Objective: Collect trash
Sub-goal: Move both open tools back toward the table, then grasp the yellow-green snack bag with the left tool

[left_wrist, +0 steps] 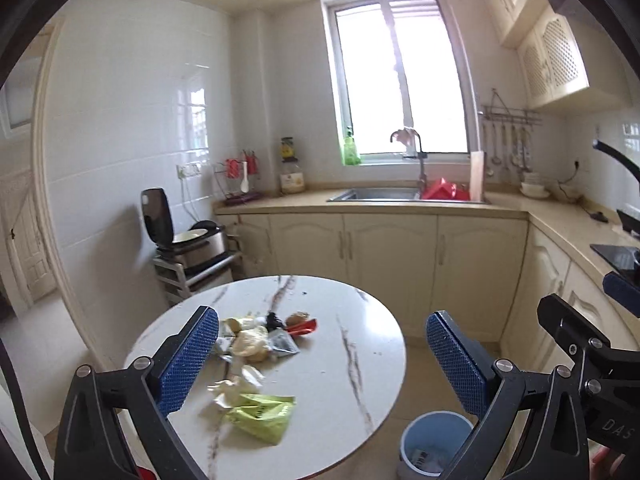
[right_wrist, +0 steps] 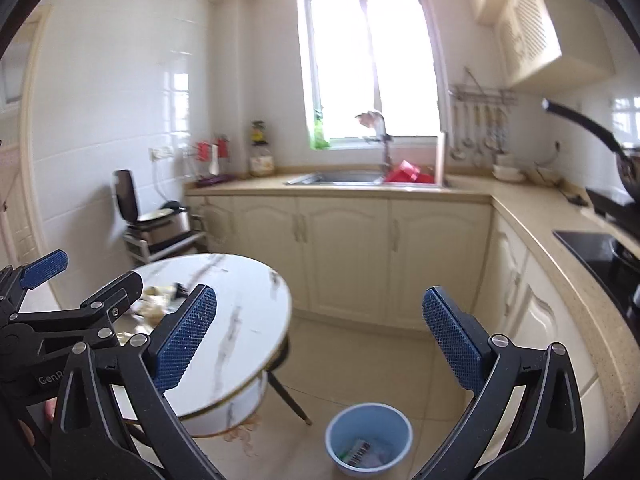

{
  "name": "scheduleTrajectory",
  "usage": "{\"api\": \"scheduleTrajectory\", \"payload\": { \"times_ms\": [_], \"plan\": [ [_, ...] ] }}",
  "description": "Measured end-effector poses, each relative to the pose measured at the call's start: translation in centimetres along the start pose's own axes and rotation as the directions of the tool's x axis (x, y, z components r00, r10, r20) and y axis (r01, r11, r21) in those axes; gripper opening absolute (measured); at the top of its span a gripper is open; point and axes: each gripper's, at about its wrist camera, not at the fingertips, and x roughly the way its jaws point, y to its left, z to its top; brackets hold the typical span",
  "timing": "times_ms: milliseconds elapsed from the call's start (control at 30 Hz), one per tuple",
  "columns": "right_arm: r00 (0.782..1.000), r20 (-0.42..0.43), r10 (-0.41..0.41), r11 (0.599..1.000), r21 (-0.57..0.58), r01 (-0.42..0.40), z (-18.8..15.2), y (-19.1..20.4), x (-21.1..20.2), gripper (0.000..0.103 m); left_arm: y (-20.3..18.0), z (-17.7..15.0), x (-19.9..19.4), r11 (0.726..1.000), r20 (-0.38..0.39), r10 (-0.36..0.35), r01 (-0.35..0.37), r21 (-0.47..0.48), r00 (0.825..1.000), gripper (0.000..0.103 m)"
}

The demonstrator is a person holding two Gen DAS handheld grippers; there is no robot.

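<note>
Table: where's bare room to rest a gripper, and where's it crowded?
The table is bare on its right half, from the red wrapper and green wrapper out to the rim above the bin, and along the far edge toward the cabinets. The left-centre is crowded with wrappers and crumpled tissue. Both grippers, left and right, are open.
</note>
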Motion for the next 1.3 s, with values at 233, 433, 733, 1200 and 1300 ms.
{"api": "scheduleTrajectory", "payload": {
  "times_ms": [233, 433, 733, 1200, 1300],
  "plan": [
    [0.988, 0.052, 0.144, 0.986, -0.094, -0.138, 1.4, 8.0, -2.5, 0.103, 7.5, -6.6, -14.4, 0.986, 0.079, 0.157, -0.151, -0.078, 0.985, 0.102],
    [0.971, 0.065, 0.230, 0.962, -0.167, -0.216, 1.0, 13.9, -3.4, 0.103, 10.3, -9.2, -17.9, 0.962, 0.129, 0.243, -0.221, -0.162, 0.961, 0.102],
    [0.966, 0.027, 0.258, 0.948, -0.199, -0.247, -0.4, 16.7, -1.7, 0.103, 9.1, -11.6, -17.5, 0.948, 0.084, 0.278, -0.259, -0.184, 0.957, 0.102],
    [0.969, -0.180, 0.170, 0.971, -0.136, -0.196, -4.8, 13.2, 8.9, 0.103, 9.0, -13.0, -3.5, 0.965, -0.249, 0.153, -0.199, -0.170, 0.956, 0.102],
    [0.959, -0.240, 0.153, 0.976, -0.118, -0.185, -6.2, 12.2, 11.7, 0.103, 8.2, -13.5, 0.5, 0.976, -0.322, 0.108, -0.162, -0.145, 0.941, 0.102]
  ]
}}
